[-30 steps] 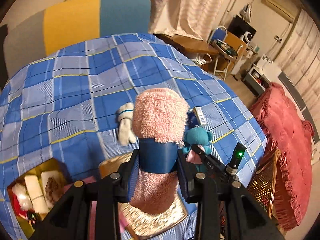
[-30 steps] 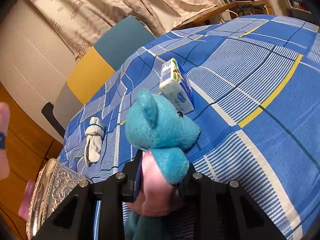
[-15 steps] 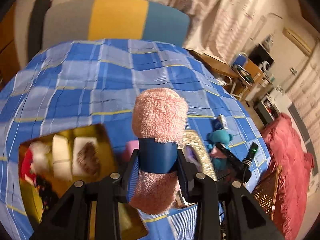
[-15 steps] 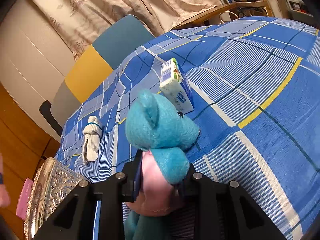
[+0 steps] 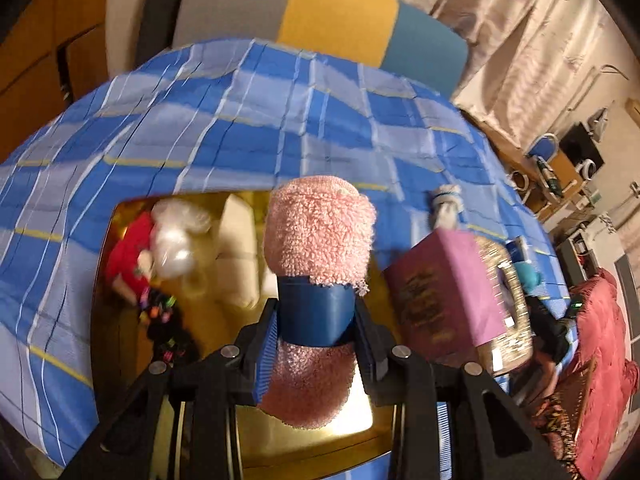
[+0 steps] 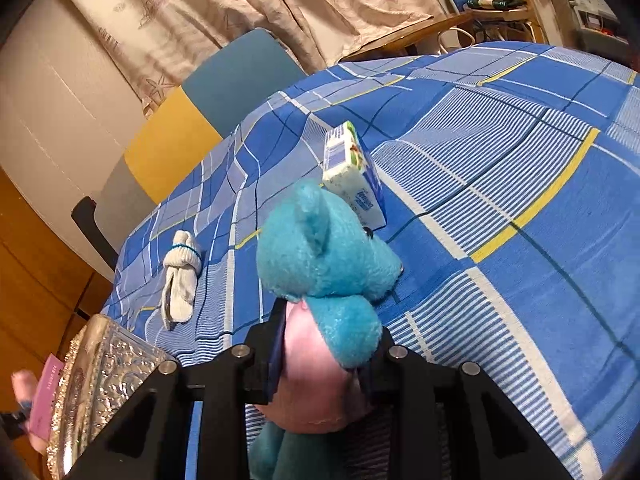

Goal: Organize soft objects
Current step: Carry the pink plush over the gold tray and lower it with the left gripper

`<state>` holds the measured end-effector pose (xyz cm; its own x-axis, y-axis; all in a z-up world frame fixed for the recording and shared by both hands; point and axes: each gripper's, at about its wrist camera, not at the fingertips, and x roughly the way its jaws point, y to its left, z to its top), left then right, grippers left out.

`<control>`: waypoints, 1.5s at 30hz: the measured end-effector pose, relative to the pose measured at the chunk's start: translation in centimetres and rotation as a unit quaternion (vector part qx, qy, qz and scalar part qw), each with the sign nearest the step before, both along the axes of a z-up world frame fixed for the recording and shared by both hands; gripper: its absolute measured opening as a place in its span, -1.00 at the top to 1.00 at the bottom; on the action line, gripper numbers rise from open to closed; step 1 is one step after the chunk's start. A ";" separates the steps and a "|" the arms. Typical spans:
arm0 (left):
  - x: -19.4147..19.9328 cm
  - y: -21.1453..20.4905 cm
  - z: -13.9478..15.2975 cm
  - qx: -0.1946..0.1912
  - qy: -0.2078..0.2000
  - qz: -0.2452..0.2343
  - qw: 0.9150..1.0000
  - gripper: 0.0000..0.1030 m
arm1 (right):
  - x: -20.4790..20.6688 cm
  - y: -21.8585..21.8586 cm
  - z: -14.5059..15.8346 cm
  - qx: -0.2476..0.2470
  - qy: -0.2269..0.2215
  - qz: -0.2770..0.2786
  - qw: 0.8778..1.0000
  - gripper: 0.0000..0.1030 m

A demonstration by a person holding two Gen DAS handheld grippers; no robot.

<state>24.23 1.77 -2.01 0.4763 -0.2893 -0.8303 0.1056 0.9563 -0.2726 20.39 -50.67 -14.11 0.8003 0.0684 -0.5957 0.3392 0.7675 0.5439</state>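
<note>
Left wrist view: a rolled pink fluffy towel (image 5: pixel 320 236), banded by a dark blue sleeve, is sitting clamped in the left gripper (image 5: pixel 316 344), both pads pressing on the band, and is hanging directly above the open gold box (image 5: pixel 120 352) sunk into the blue checked cloth (image 5: pixel 280 120). Inside the gold box, to the left of the towel, a red-and-white plush (image 5: pixel 156 248), a cream roll (image 5: pixel 240 252) and a dark multicoloured bundle (image 5: pixel 164 320) are lying together. Just right of the gold box, its ornate lid (image 5: pixel 504 304) is standing tilted with a purple booklet (image 5: pixel 444 296) leaning against it, and a white glove (image 5: pixel 446 210) is lying on the cloth beyond the lid. Behind the worktop, a chair back in grey, yellow and blue (image 5: pixel 340 16) is showing.

Right wrist view: the right gripper (image 6: pixel 324 364) is grasping a teal plush bear (image 6: pixel 332 264) by its pink body, the head poking up past the fingers (image 6: pixel 276 352). A tissue packet (image 6: pixel 356 176) is resting on the cloth (image 6: pixel 520 160) just behind the bear, touching or nearly touching its head. The glove (image 6: pixel 180 276) is lying well to the bear's left, and the lid (image 6: pixel 100 372) is filling the lower left corner.
</note>
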 end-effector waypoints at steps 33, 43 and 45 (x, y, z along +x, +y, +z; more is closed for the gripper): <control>-1.5 6.3 -9.8 0.040 0.061 0.083 0.994 0.23 | -7.0 12.5 19.1 -0.108 -0.122 0.105 0.981 0.41; -3.9 7.4 -8.4 0.002 0.046 0.086 0.995 0.19 | -7.9 21.3 23.0 -0.104 -0.158 0.191 0.963 0.41; -4.2 7.5 -8.1 -0.004 0.040 0.087 0.995 0.19 | -7.9 23.4 23.2 -0.100 -0.160 0.215 0.958 0.41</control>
